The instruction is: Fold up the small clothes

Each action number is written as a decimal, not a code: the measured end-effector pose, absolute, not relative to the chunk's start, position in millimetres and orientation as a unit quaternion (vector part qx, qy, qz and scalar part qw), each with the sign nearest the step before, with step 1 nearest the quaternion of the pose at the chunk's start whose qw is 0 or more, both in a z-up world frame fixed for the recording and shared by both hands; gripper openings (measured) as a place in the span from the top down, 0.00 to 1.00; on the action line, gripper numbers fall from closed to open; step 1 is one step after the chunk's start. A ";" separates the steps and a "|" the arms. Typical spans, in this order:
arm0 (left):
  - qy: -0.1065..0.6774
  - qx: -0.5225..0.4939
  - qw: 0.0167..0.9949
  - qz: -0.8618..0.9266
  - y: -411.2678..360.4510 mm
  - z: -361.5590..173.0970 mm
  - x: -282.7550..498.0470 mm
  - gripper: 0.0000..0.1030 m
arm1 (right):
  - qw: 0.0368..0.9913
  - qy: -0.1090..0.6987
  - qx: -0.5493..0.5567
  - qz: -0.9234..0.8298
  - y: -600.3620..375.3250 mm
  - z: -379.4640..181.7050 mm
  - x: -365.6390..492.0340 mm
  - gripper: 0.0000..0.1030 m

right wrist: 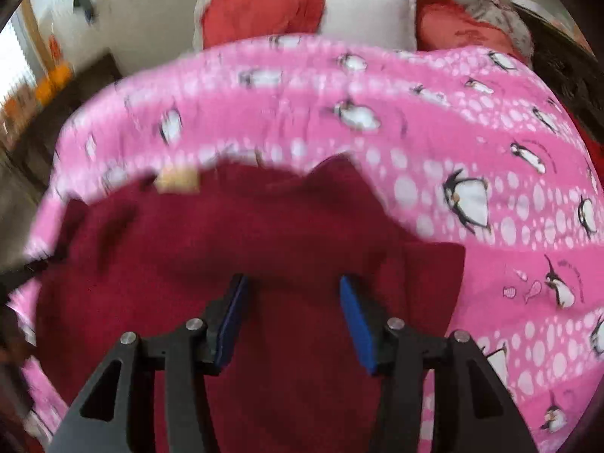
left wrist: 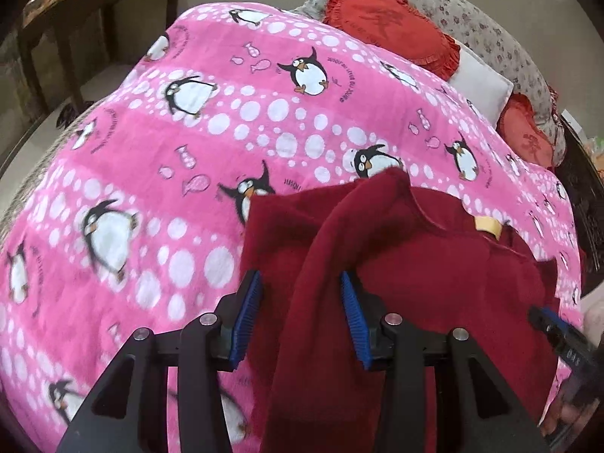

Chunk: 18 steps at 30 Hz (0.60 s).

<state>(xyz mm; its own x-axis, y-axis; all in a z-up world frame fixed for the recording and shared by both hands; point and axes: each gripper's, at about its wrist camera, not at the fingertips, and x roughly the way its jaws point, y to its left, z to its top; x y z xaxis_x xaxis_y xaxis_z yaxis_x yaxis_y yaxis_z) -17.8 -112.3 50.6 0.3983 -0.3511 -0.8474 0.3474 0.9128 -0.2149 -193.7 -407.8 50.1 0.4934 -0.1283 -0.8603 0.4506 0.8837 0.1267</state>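
A dark red fleece garment (left wrist: 415, 264) with a tan neck label (left wrist: 487, 225) lies on a pink penguin-print blanket (left wrist: 188, 151). My left gripper (left wrist: 300, 283) is open, and a strip of the garment, perhaps a sleeve, runs between its blue pads (left wrist: 249, 309) without being pinched. My right gripper shows at the right edge of the left wrist view (left wrist: 558, 332). In the blurred right wrist view, my right gripper (right wrist: 290, 283) is open just above the garment (right wrist: 264, 226), with its label (right wrist: 177, 179) at the far edge.
Red ruffled cushions (left wrist: 381, 19), a white pillow (left wrist: 479, 83) and a floral pillow (left wrist: 483, 34) lie at the head of the bed. A dark wooden table (left wrist: 94, 11) stands beyond the bed's left side. The blanket (right wrist: 490, 188) spreads wide around the garment.
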 end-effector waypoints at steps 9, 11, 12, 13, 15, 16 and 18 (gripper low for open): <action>0.513 -0.057 0.829 -0.216 -64.5 55.1 -48.7 0.78 | 0.878 0.448 0.159 -0.052 -336.0 104.7 -148.1 0.47; 0.520 -0.072 0.822 -0.220 -55.6 50.6 -53.2 0.78 | 0.873 0.463 0.155 -0.013 -309.3 100.3 -125.9 0.47; 0.522 -0.076 0.820 -0.222 -53.5 49.4 -54.2 0.77 | 0.872 0.468 0.144 -0.002 -294.8 96.9 -112.8 0.47; 0.523 -0.084 0.818 -0.224 -49.5 47.6 -55.4 0.76 | 0.872 0.471 0.133 0.005 -283.0 93.8 -101.0 0.47; 0.526 -0.099 0.815 -0.223 -43.5 45.6 -57.2 0.71 | 0.868 0.480 0.125 0.019 -259.8 85.0 -74.9 0.48; 0.528 -0.110 0.812 -0.224 -39.4 43.7 -57.6 0.70 | 0.863 0.487 0.131 0.028 -250.8 79.5 -61.4 0.48; 0.532 -0.124 0.807 -0.226 -33.8 40.0 -57.3 0.69 | 0.850 0.507 0.136 0.037 -235.2 64.0 -37.6 0.48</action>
